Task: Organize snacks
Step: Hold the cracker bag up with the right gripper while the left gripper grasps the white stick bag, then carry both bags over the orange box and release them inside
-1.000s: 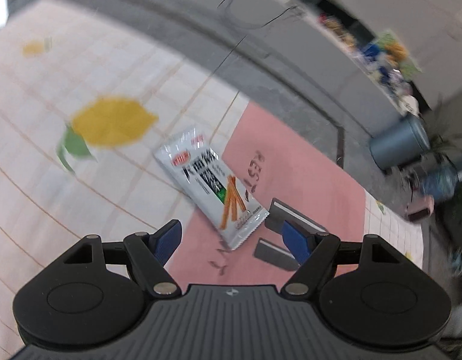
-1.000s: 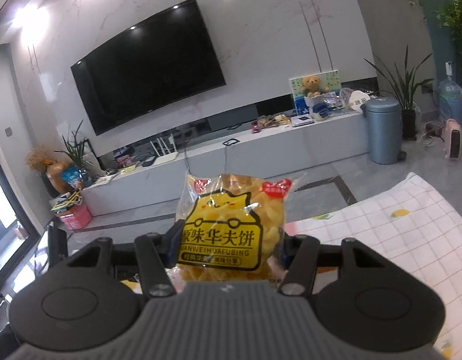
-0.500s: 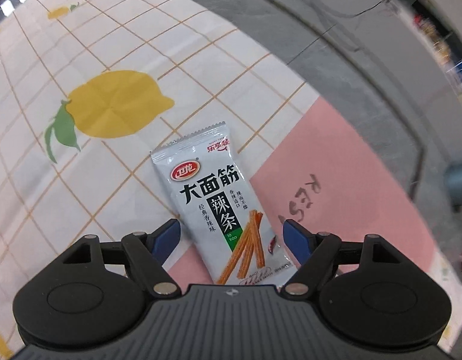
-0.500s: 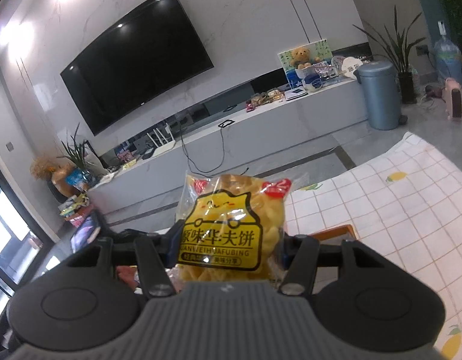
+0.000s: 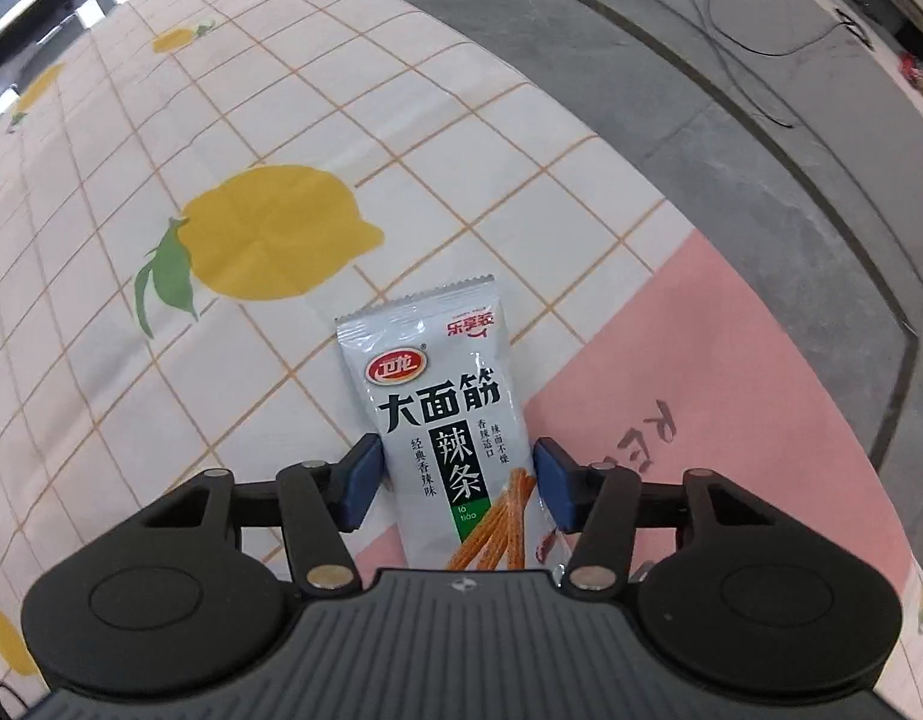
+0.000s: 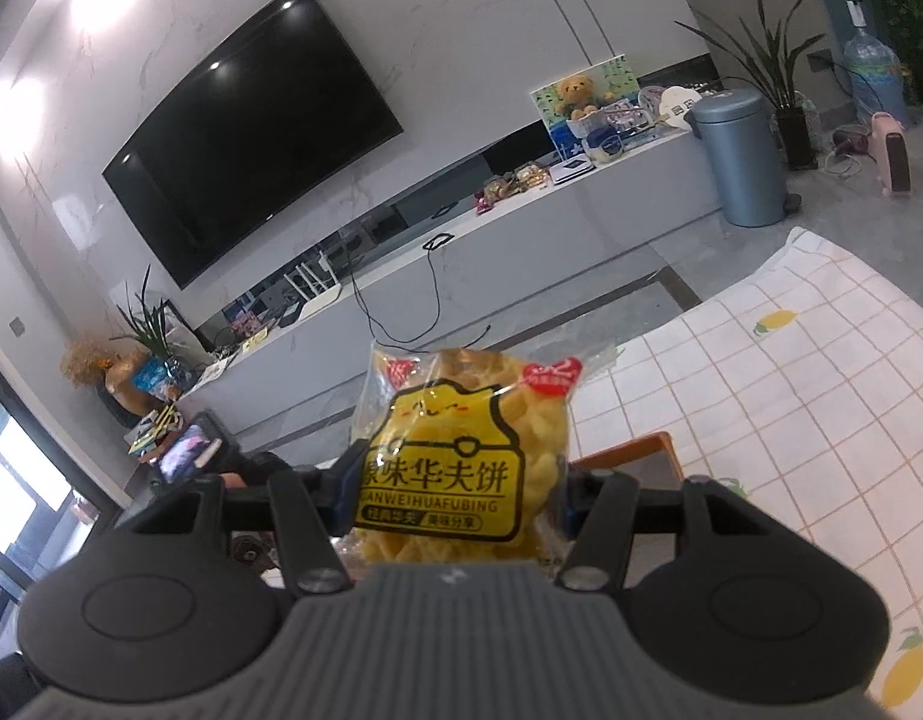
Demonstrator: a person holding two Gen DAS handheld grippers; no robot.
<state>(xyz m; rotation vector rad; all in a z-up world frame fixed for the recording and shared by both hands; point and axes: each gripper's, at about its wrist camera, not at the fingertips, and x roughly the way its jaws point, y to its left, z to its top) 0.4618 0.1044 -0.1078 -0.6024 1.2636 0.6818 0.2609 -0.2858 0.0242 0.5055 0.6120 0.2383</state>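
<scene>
A silver spicy-strip packet (image 5: 437, 396) lies flat on the lemon-print tablecloth (image 5: 161, 360), partly over its pink patch (image 5: 701, 360). My left gripper (image 5: 455, 480) points steeply down over the packet's near half. Its jaws are closing, and the blue pads (image 5: 362, 480) touch the packet's two long edges. In the right wrist view, my right gripper (image 6: 461, 492) is shut on a yellow waffle-biscuit packet (image 6: 461, 432), held upright in the air above the table's near side.
An orange-brown wooden rim (image 6: 635, 450) shows just behind the waffle packet. A phone on a stand (image 6: 188, 456) sits at the left. Beyond the tablecloth edge (image 6: 791, 276) are grey floor, a TV console and a blue bin (image 6: 740, 156).
My left gripper came down and tipped over the silver packet, then narrowed its jaws from wide apart onto the packet's edges. My right gripper sank a little, still holding the waffle packet.
</scene>
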